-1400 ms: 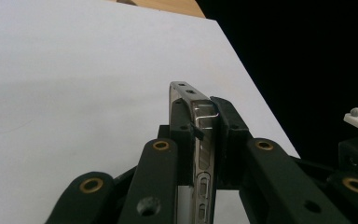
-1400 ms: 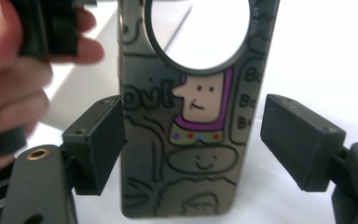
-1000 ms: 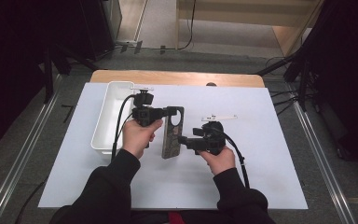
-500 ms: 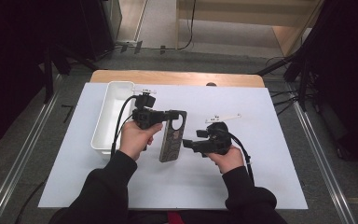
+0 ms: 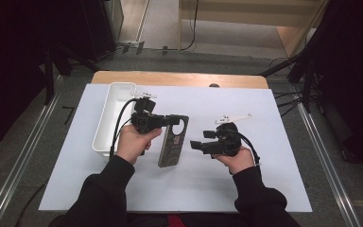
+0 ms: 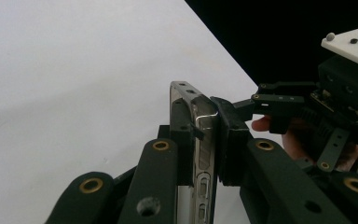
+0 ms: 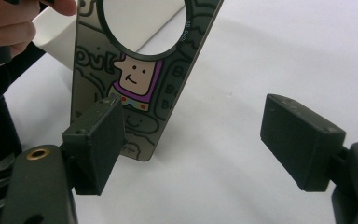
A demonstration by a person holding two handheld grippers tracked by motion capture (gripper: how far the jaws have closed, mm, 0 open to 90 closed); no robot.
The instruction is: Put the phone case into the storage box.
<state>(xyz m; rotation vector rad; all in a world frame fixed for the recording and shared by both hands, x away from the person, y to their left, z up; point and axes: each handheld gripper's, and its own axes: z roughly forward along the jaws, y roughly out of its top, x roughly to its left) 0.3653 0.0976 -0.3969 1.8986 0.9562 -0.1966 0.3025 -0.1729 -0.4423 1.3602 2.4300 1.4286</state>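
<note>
Your left gripper [image 5: 174,120] has its fingers [image 6: 235,135] clamped on the top edge of the flat printed metal plate [image 5: 173,141], which stands on edge over the white counter [image 5: 264,179], beside the white tray [image 5: 108,120]. Your right gripper [image 5: 196,144] sits just right of the plate, fingers [image 7: 95,142] spread apart and gripping nothing.

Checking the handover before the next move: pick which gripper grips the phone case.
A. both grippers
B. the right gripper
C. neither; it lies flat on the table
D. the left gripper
D: the left gripper is clamped on the phone case, while the right gripper stands open beside it.
</note>
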